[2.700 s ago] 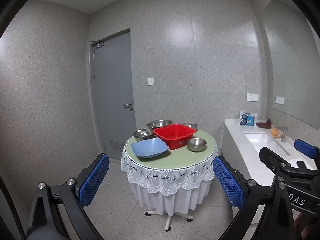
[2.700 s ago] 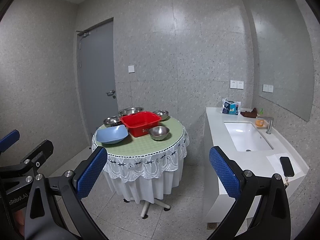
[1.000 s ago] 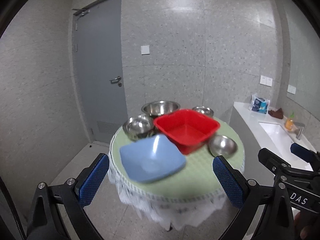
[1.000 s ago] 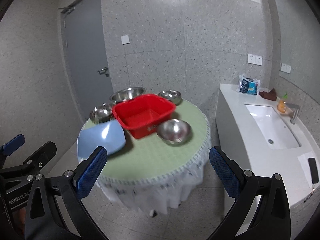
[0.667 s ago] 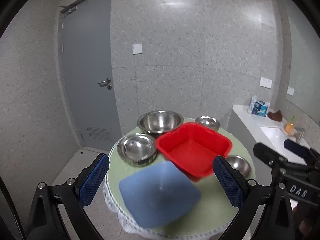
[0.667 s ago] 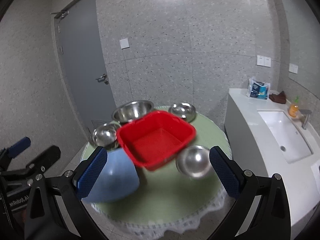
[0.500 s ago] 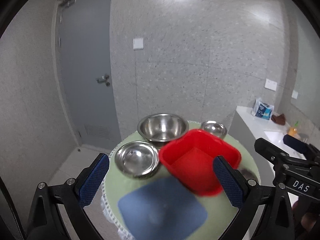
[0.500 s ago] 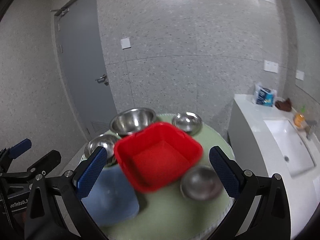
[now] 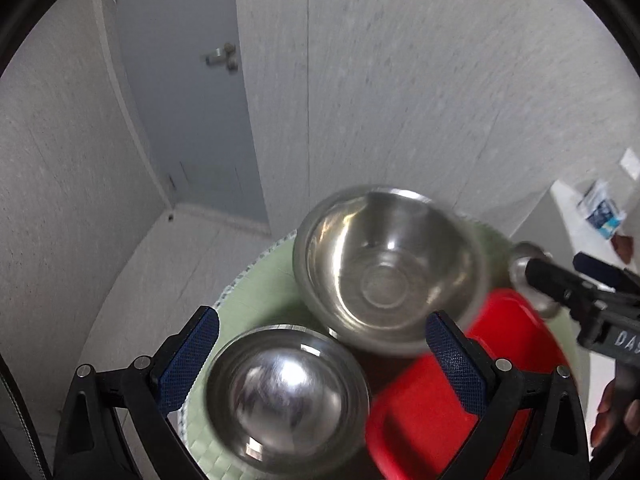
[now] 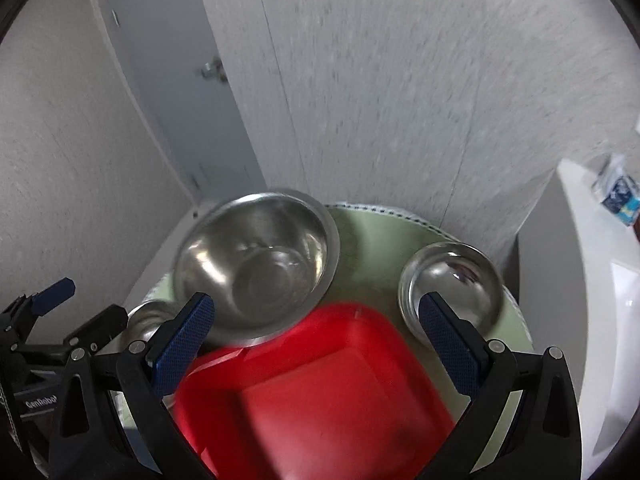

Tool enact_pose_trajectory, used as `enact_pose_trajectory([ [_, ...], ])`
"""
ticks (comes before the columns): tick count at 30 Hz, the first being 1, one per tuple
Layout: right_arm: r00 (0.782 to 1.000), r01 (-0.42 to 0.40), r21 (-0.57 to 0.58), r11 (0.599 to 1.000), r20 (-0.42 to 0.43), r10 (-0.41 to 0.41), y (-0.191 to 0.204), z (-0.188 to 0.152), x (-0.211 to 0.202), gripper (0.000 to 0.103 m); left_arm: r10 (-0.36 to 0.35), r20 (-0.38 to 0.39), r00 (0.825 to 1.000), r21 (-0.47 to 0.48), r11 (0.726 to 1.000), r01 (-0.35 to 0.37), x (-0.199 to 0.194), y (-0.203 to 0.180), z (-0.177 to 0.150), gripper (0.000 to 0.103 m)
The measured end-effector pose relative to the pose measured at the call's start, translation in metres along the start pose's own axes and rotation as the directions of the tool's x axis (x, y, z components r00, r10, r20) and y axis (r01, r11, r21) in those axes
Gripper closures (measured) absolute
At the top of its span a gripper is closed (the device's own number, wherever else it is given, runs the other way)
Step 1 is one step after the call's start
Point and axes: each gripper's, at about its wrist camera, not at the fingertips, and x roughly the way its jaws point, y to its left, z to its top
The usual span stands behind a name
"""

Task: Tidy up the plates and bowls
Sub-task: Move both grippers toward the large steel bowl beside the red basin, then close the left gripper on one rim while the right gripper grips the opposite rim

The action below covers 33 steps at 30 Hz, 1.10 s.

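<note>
My left gripper [image 9: 320, 356] hangs over the near left of the round green table [image 9: 256, 280], its jaws wide and closing. A medium steel bowl [image 9: 286, 396] sits below and between its blue pads, which do not touch it. Behind it stands a large steel bowl [image 9: 388, 272], and a red basin [image 9: 420, 420] lies to the right. My right gripper [image 10: 316, 344] is open above the red basin [image 10: 320, 392], with the large bowl [image 10: 256, 264] ahead on the left and a small steel bowl [image 10: 452, 284] ahead on the right. Nothing is held.
A grey door [image 9: 180, 100] and speckled walls stand close behind the table. A white counter [image 10: 560, 260] with a blue packet [image 10: 620, 196] runs along the right. A person's hand [image 9: 616, 420] holds the right gripper's handle.
Both grippers have swept in close over the table and tipped downward. The bowls and basin now fill the views, and the blue plate has dropped out of sight.
</note>
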Motion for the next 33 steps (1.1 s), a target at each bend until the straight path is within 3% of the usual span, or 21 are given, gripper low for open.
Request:
enact_pose_trajectory([
  [6, 0.993, -0.002, -0.067, 0.998, -0.120, -0.006, -0.008, 0.017, 0.069, 0.000, 0.048, -0.126, 0.991, -0.008, 0.999, -0.050, 0.090, 0.003, 0.039, 0.026],
  [9, 0.982, -0.031, -0.063, 0.998, -0.186, 0.019, -0.011, 0.014, 0.097, 0.011, 0.056, -0.175, 0.983, -0.018, 0.998, -0.060, 0.125, 0.007, 0.048, 0.041],
  [10, 0.978, -0.041, -0.059, 0.997, -0.207, 0.028, -0.013, 0.012, 0.105, 0.020, 0.045, -0.192, 0.980, -0.024, 0.998, -0.050, 0.136, 0.010, 0.052, 0.044],
  [14, 0.960, -0.117, -0.029, 0.993, -0.259, 0.105, -0.015, 0.005, 0.126, 0.057, 0.005, -0.253, 0.967, -0.034, 0.999, -0.014, 0.177, 0.015, 0.065, 0.073],
  [16, 0.954, -0.139, -0.026, 0.990, -0.270, 0.127, -0.013, 0.005, 0.130, 0.073, 0.009, -0.252, 0.968, -0.033, 0.999, -0.018, 0.176, 0.017, 0.067, 0.077],
  [18, 0.957, -0.144, -0.032, 0.989, -0.260, 0.131, -0.012, 0.007, 0.130, 0.074, 0.012, -0.237, 0.972, -0.038, 0.999, -0.022, 0.181, 0.016, 0.071, 0.082],
  [25, 0.975, -0.144, -0.052, 0.988, -0.177, 0.133, -0.004, 0.020, 0.112, 0.074, -0.030, -0.145, 0.989, -0.071, 0.997, 0.020, 0.174, 0.012, 0.081, 0.081],
  [33, 0.992, -0.121, -0.065, 0.990, -0.023, 0.120, 0.004, 0.021, 0.022, 0.074, -0.085, 0.008, 0.996, -0.034, 0.996, 0.085, 0.110, -0.002, 0.073, 0.081],
])
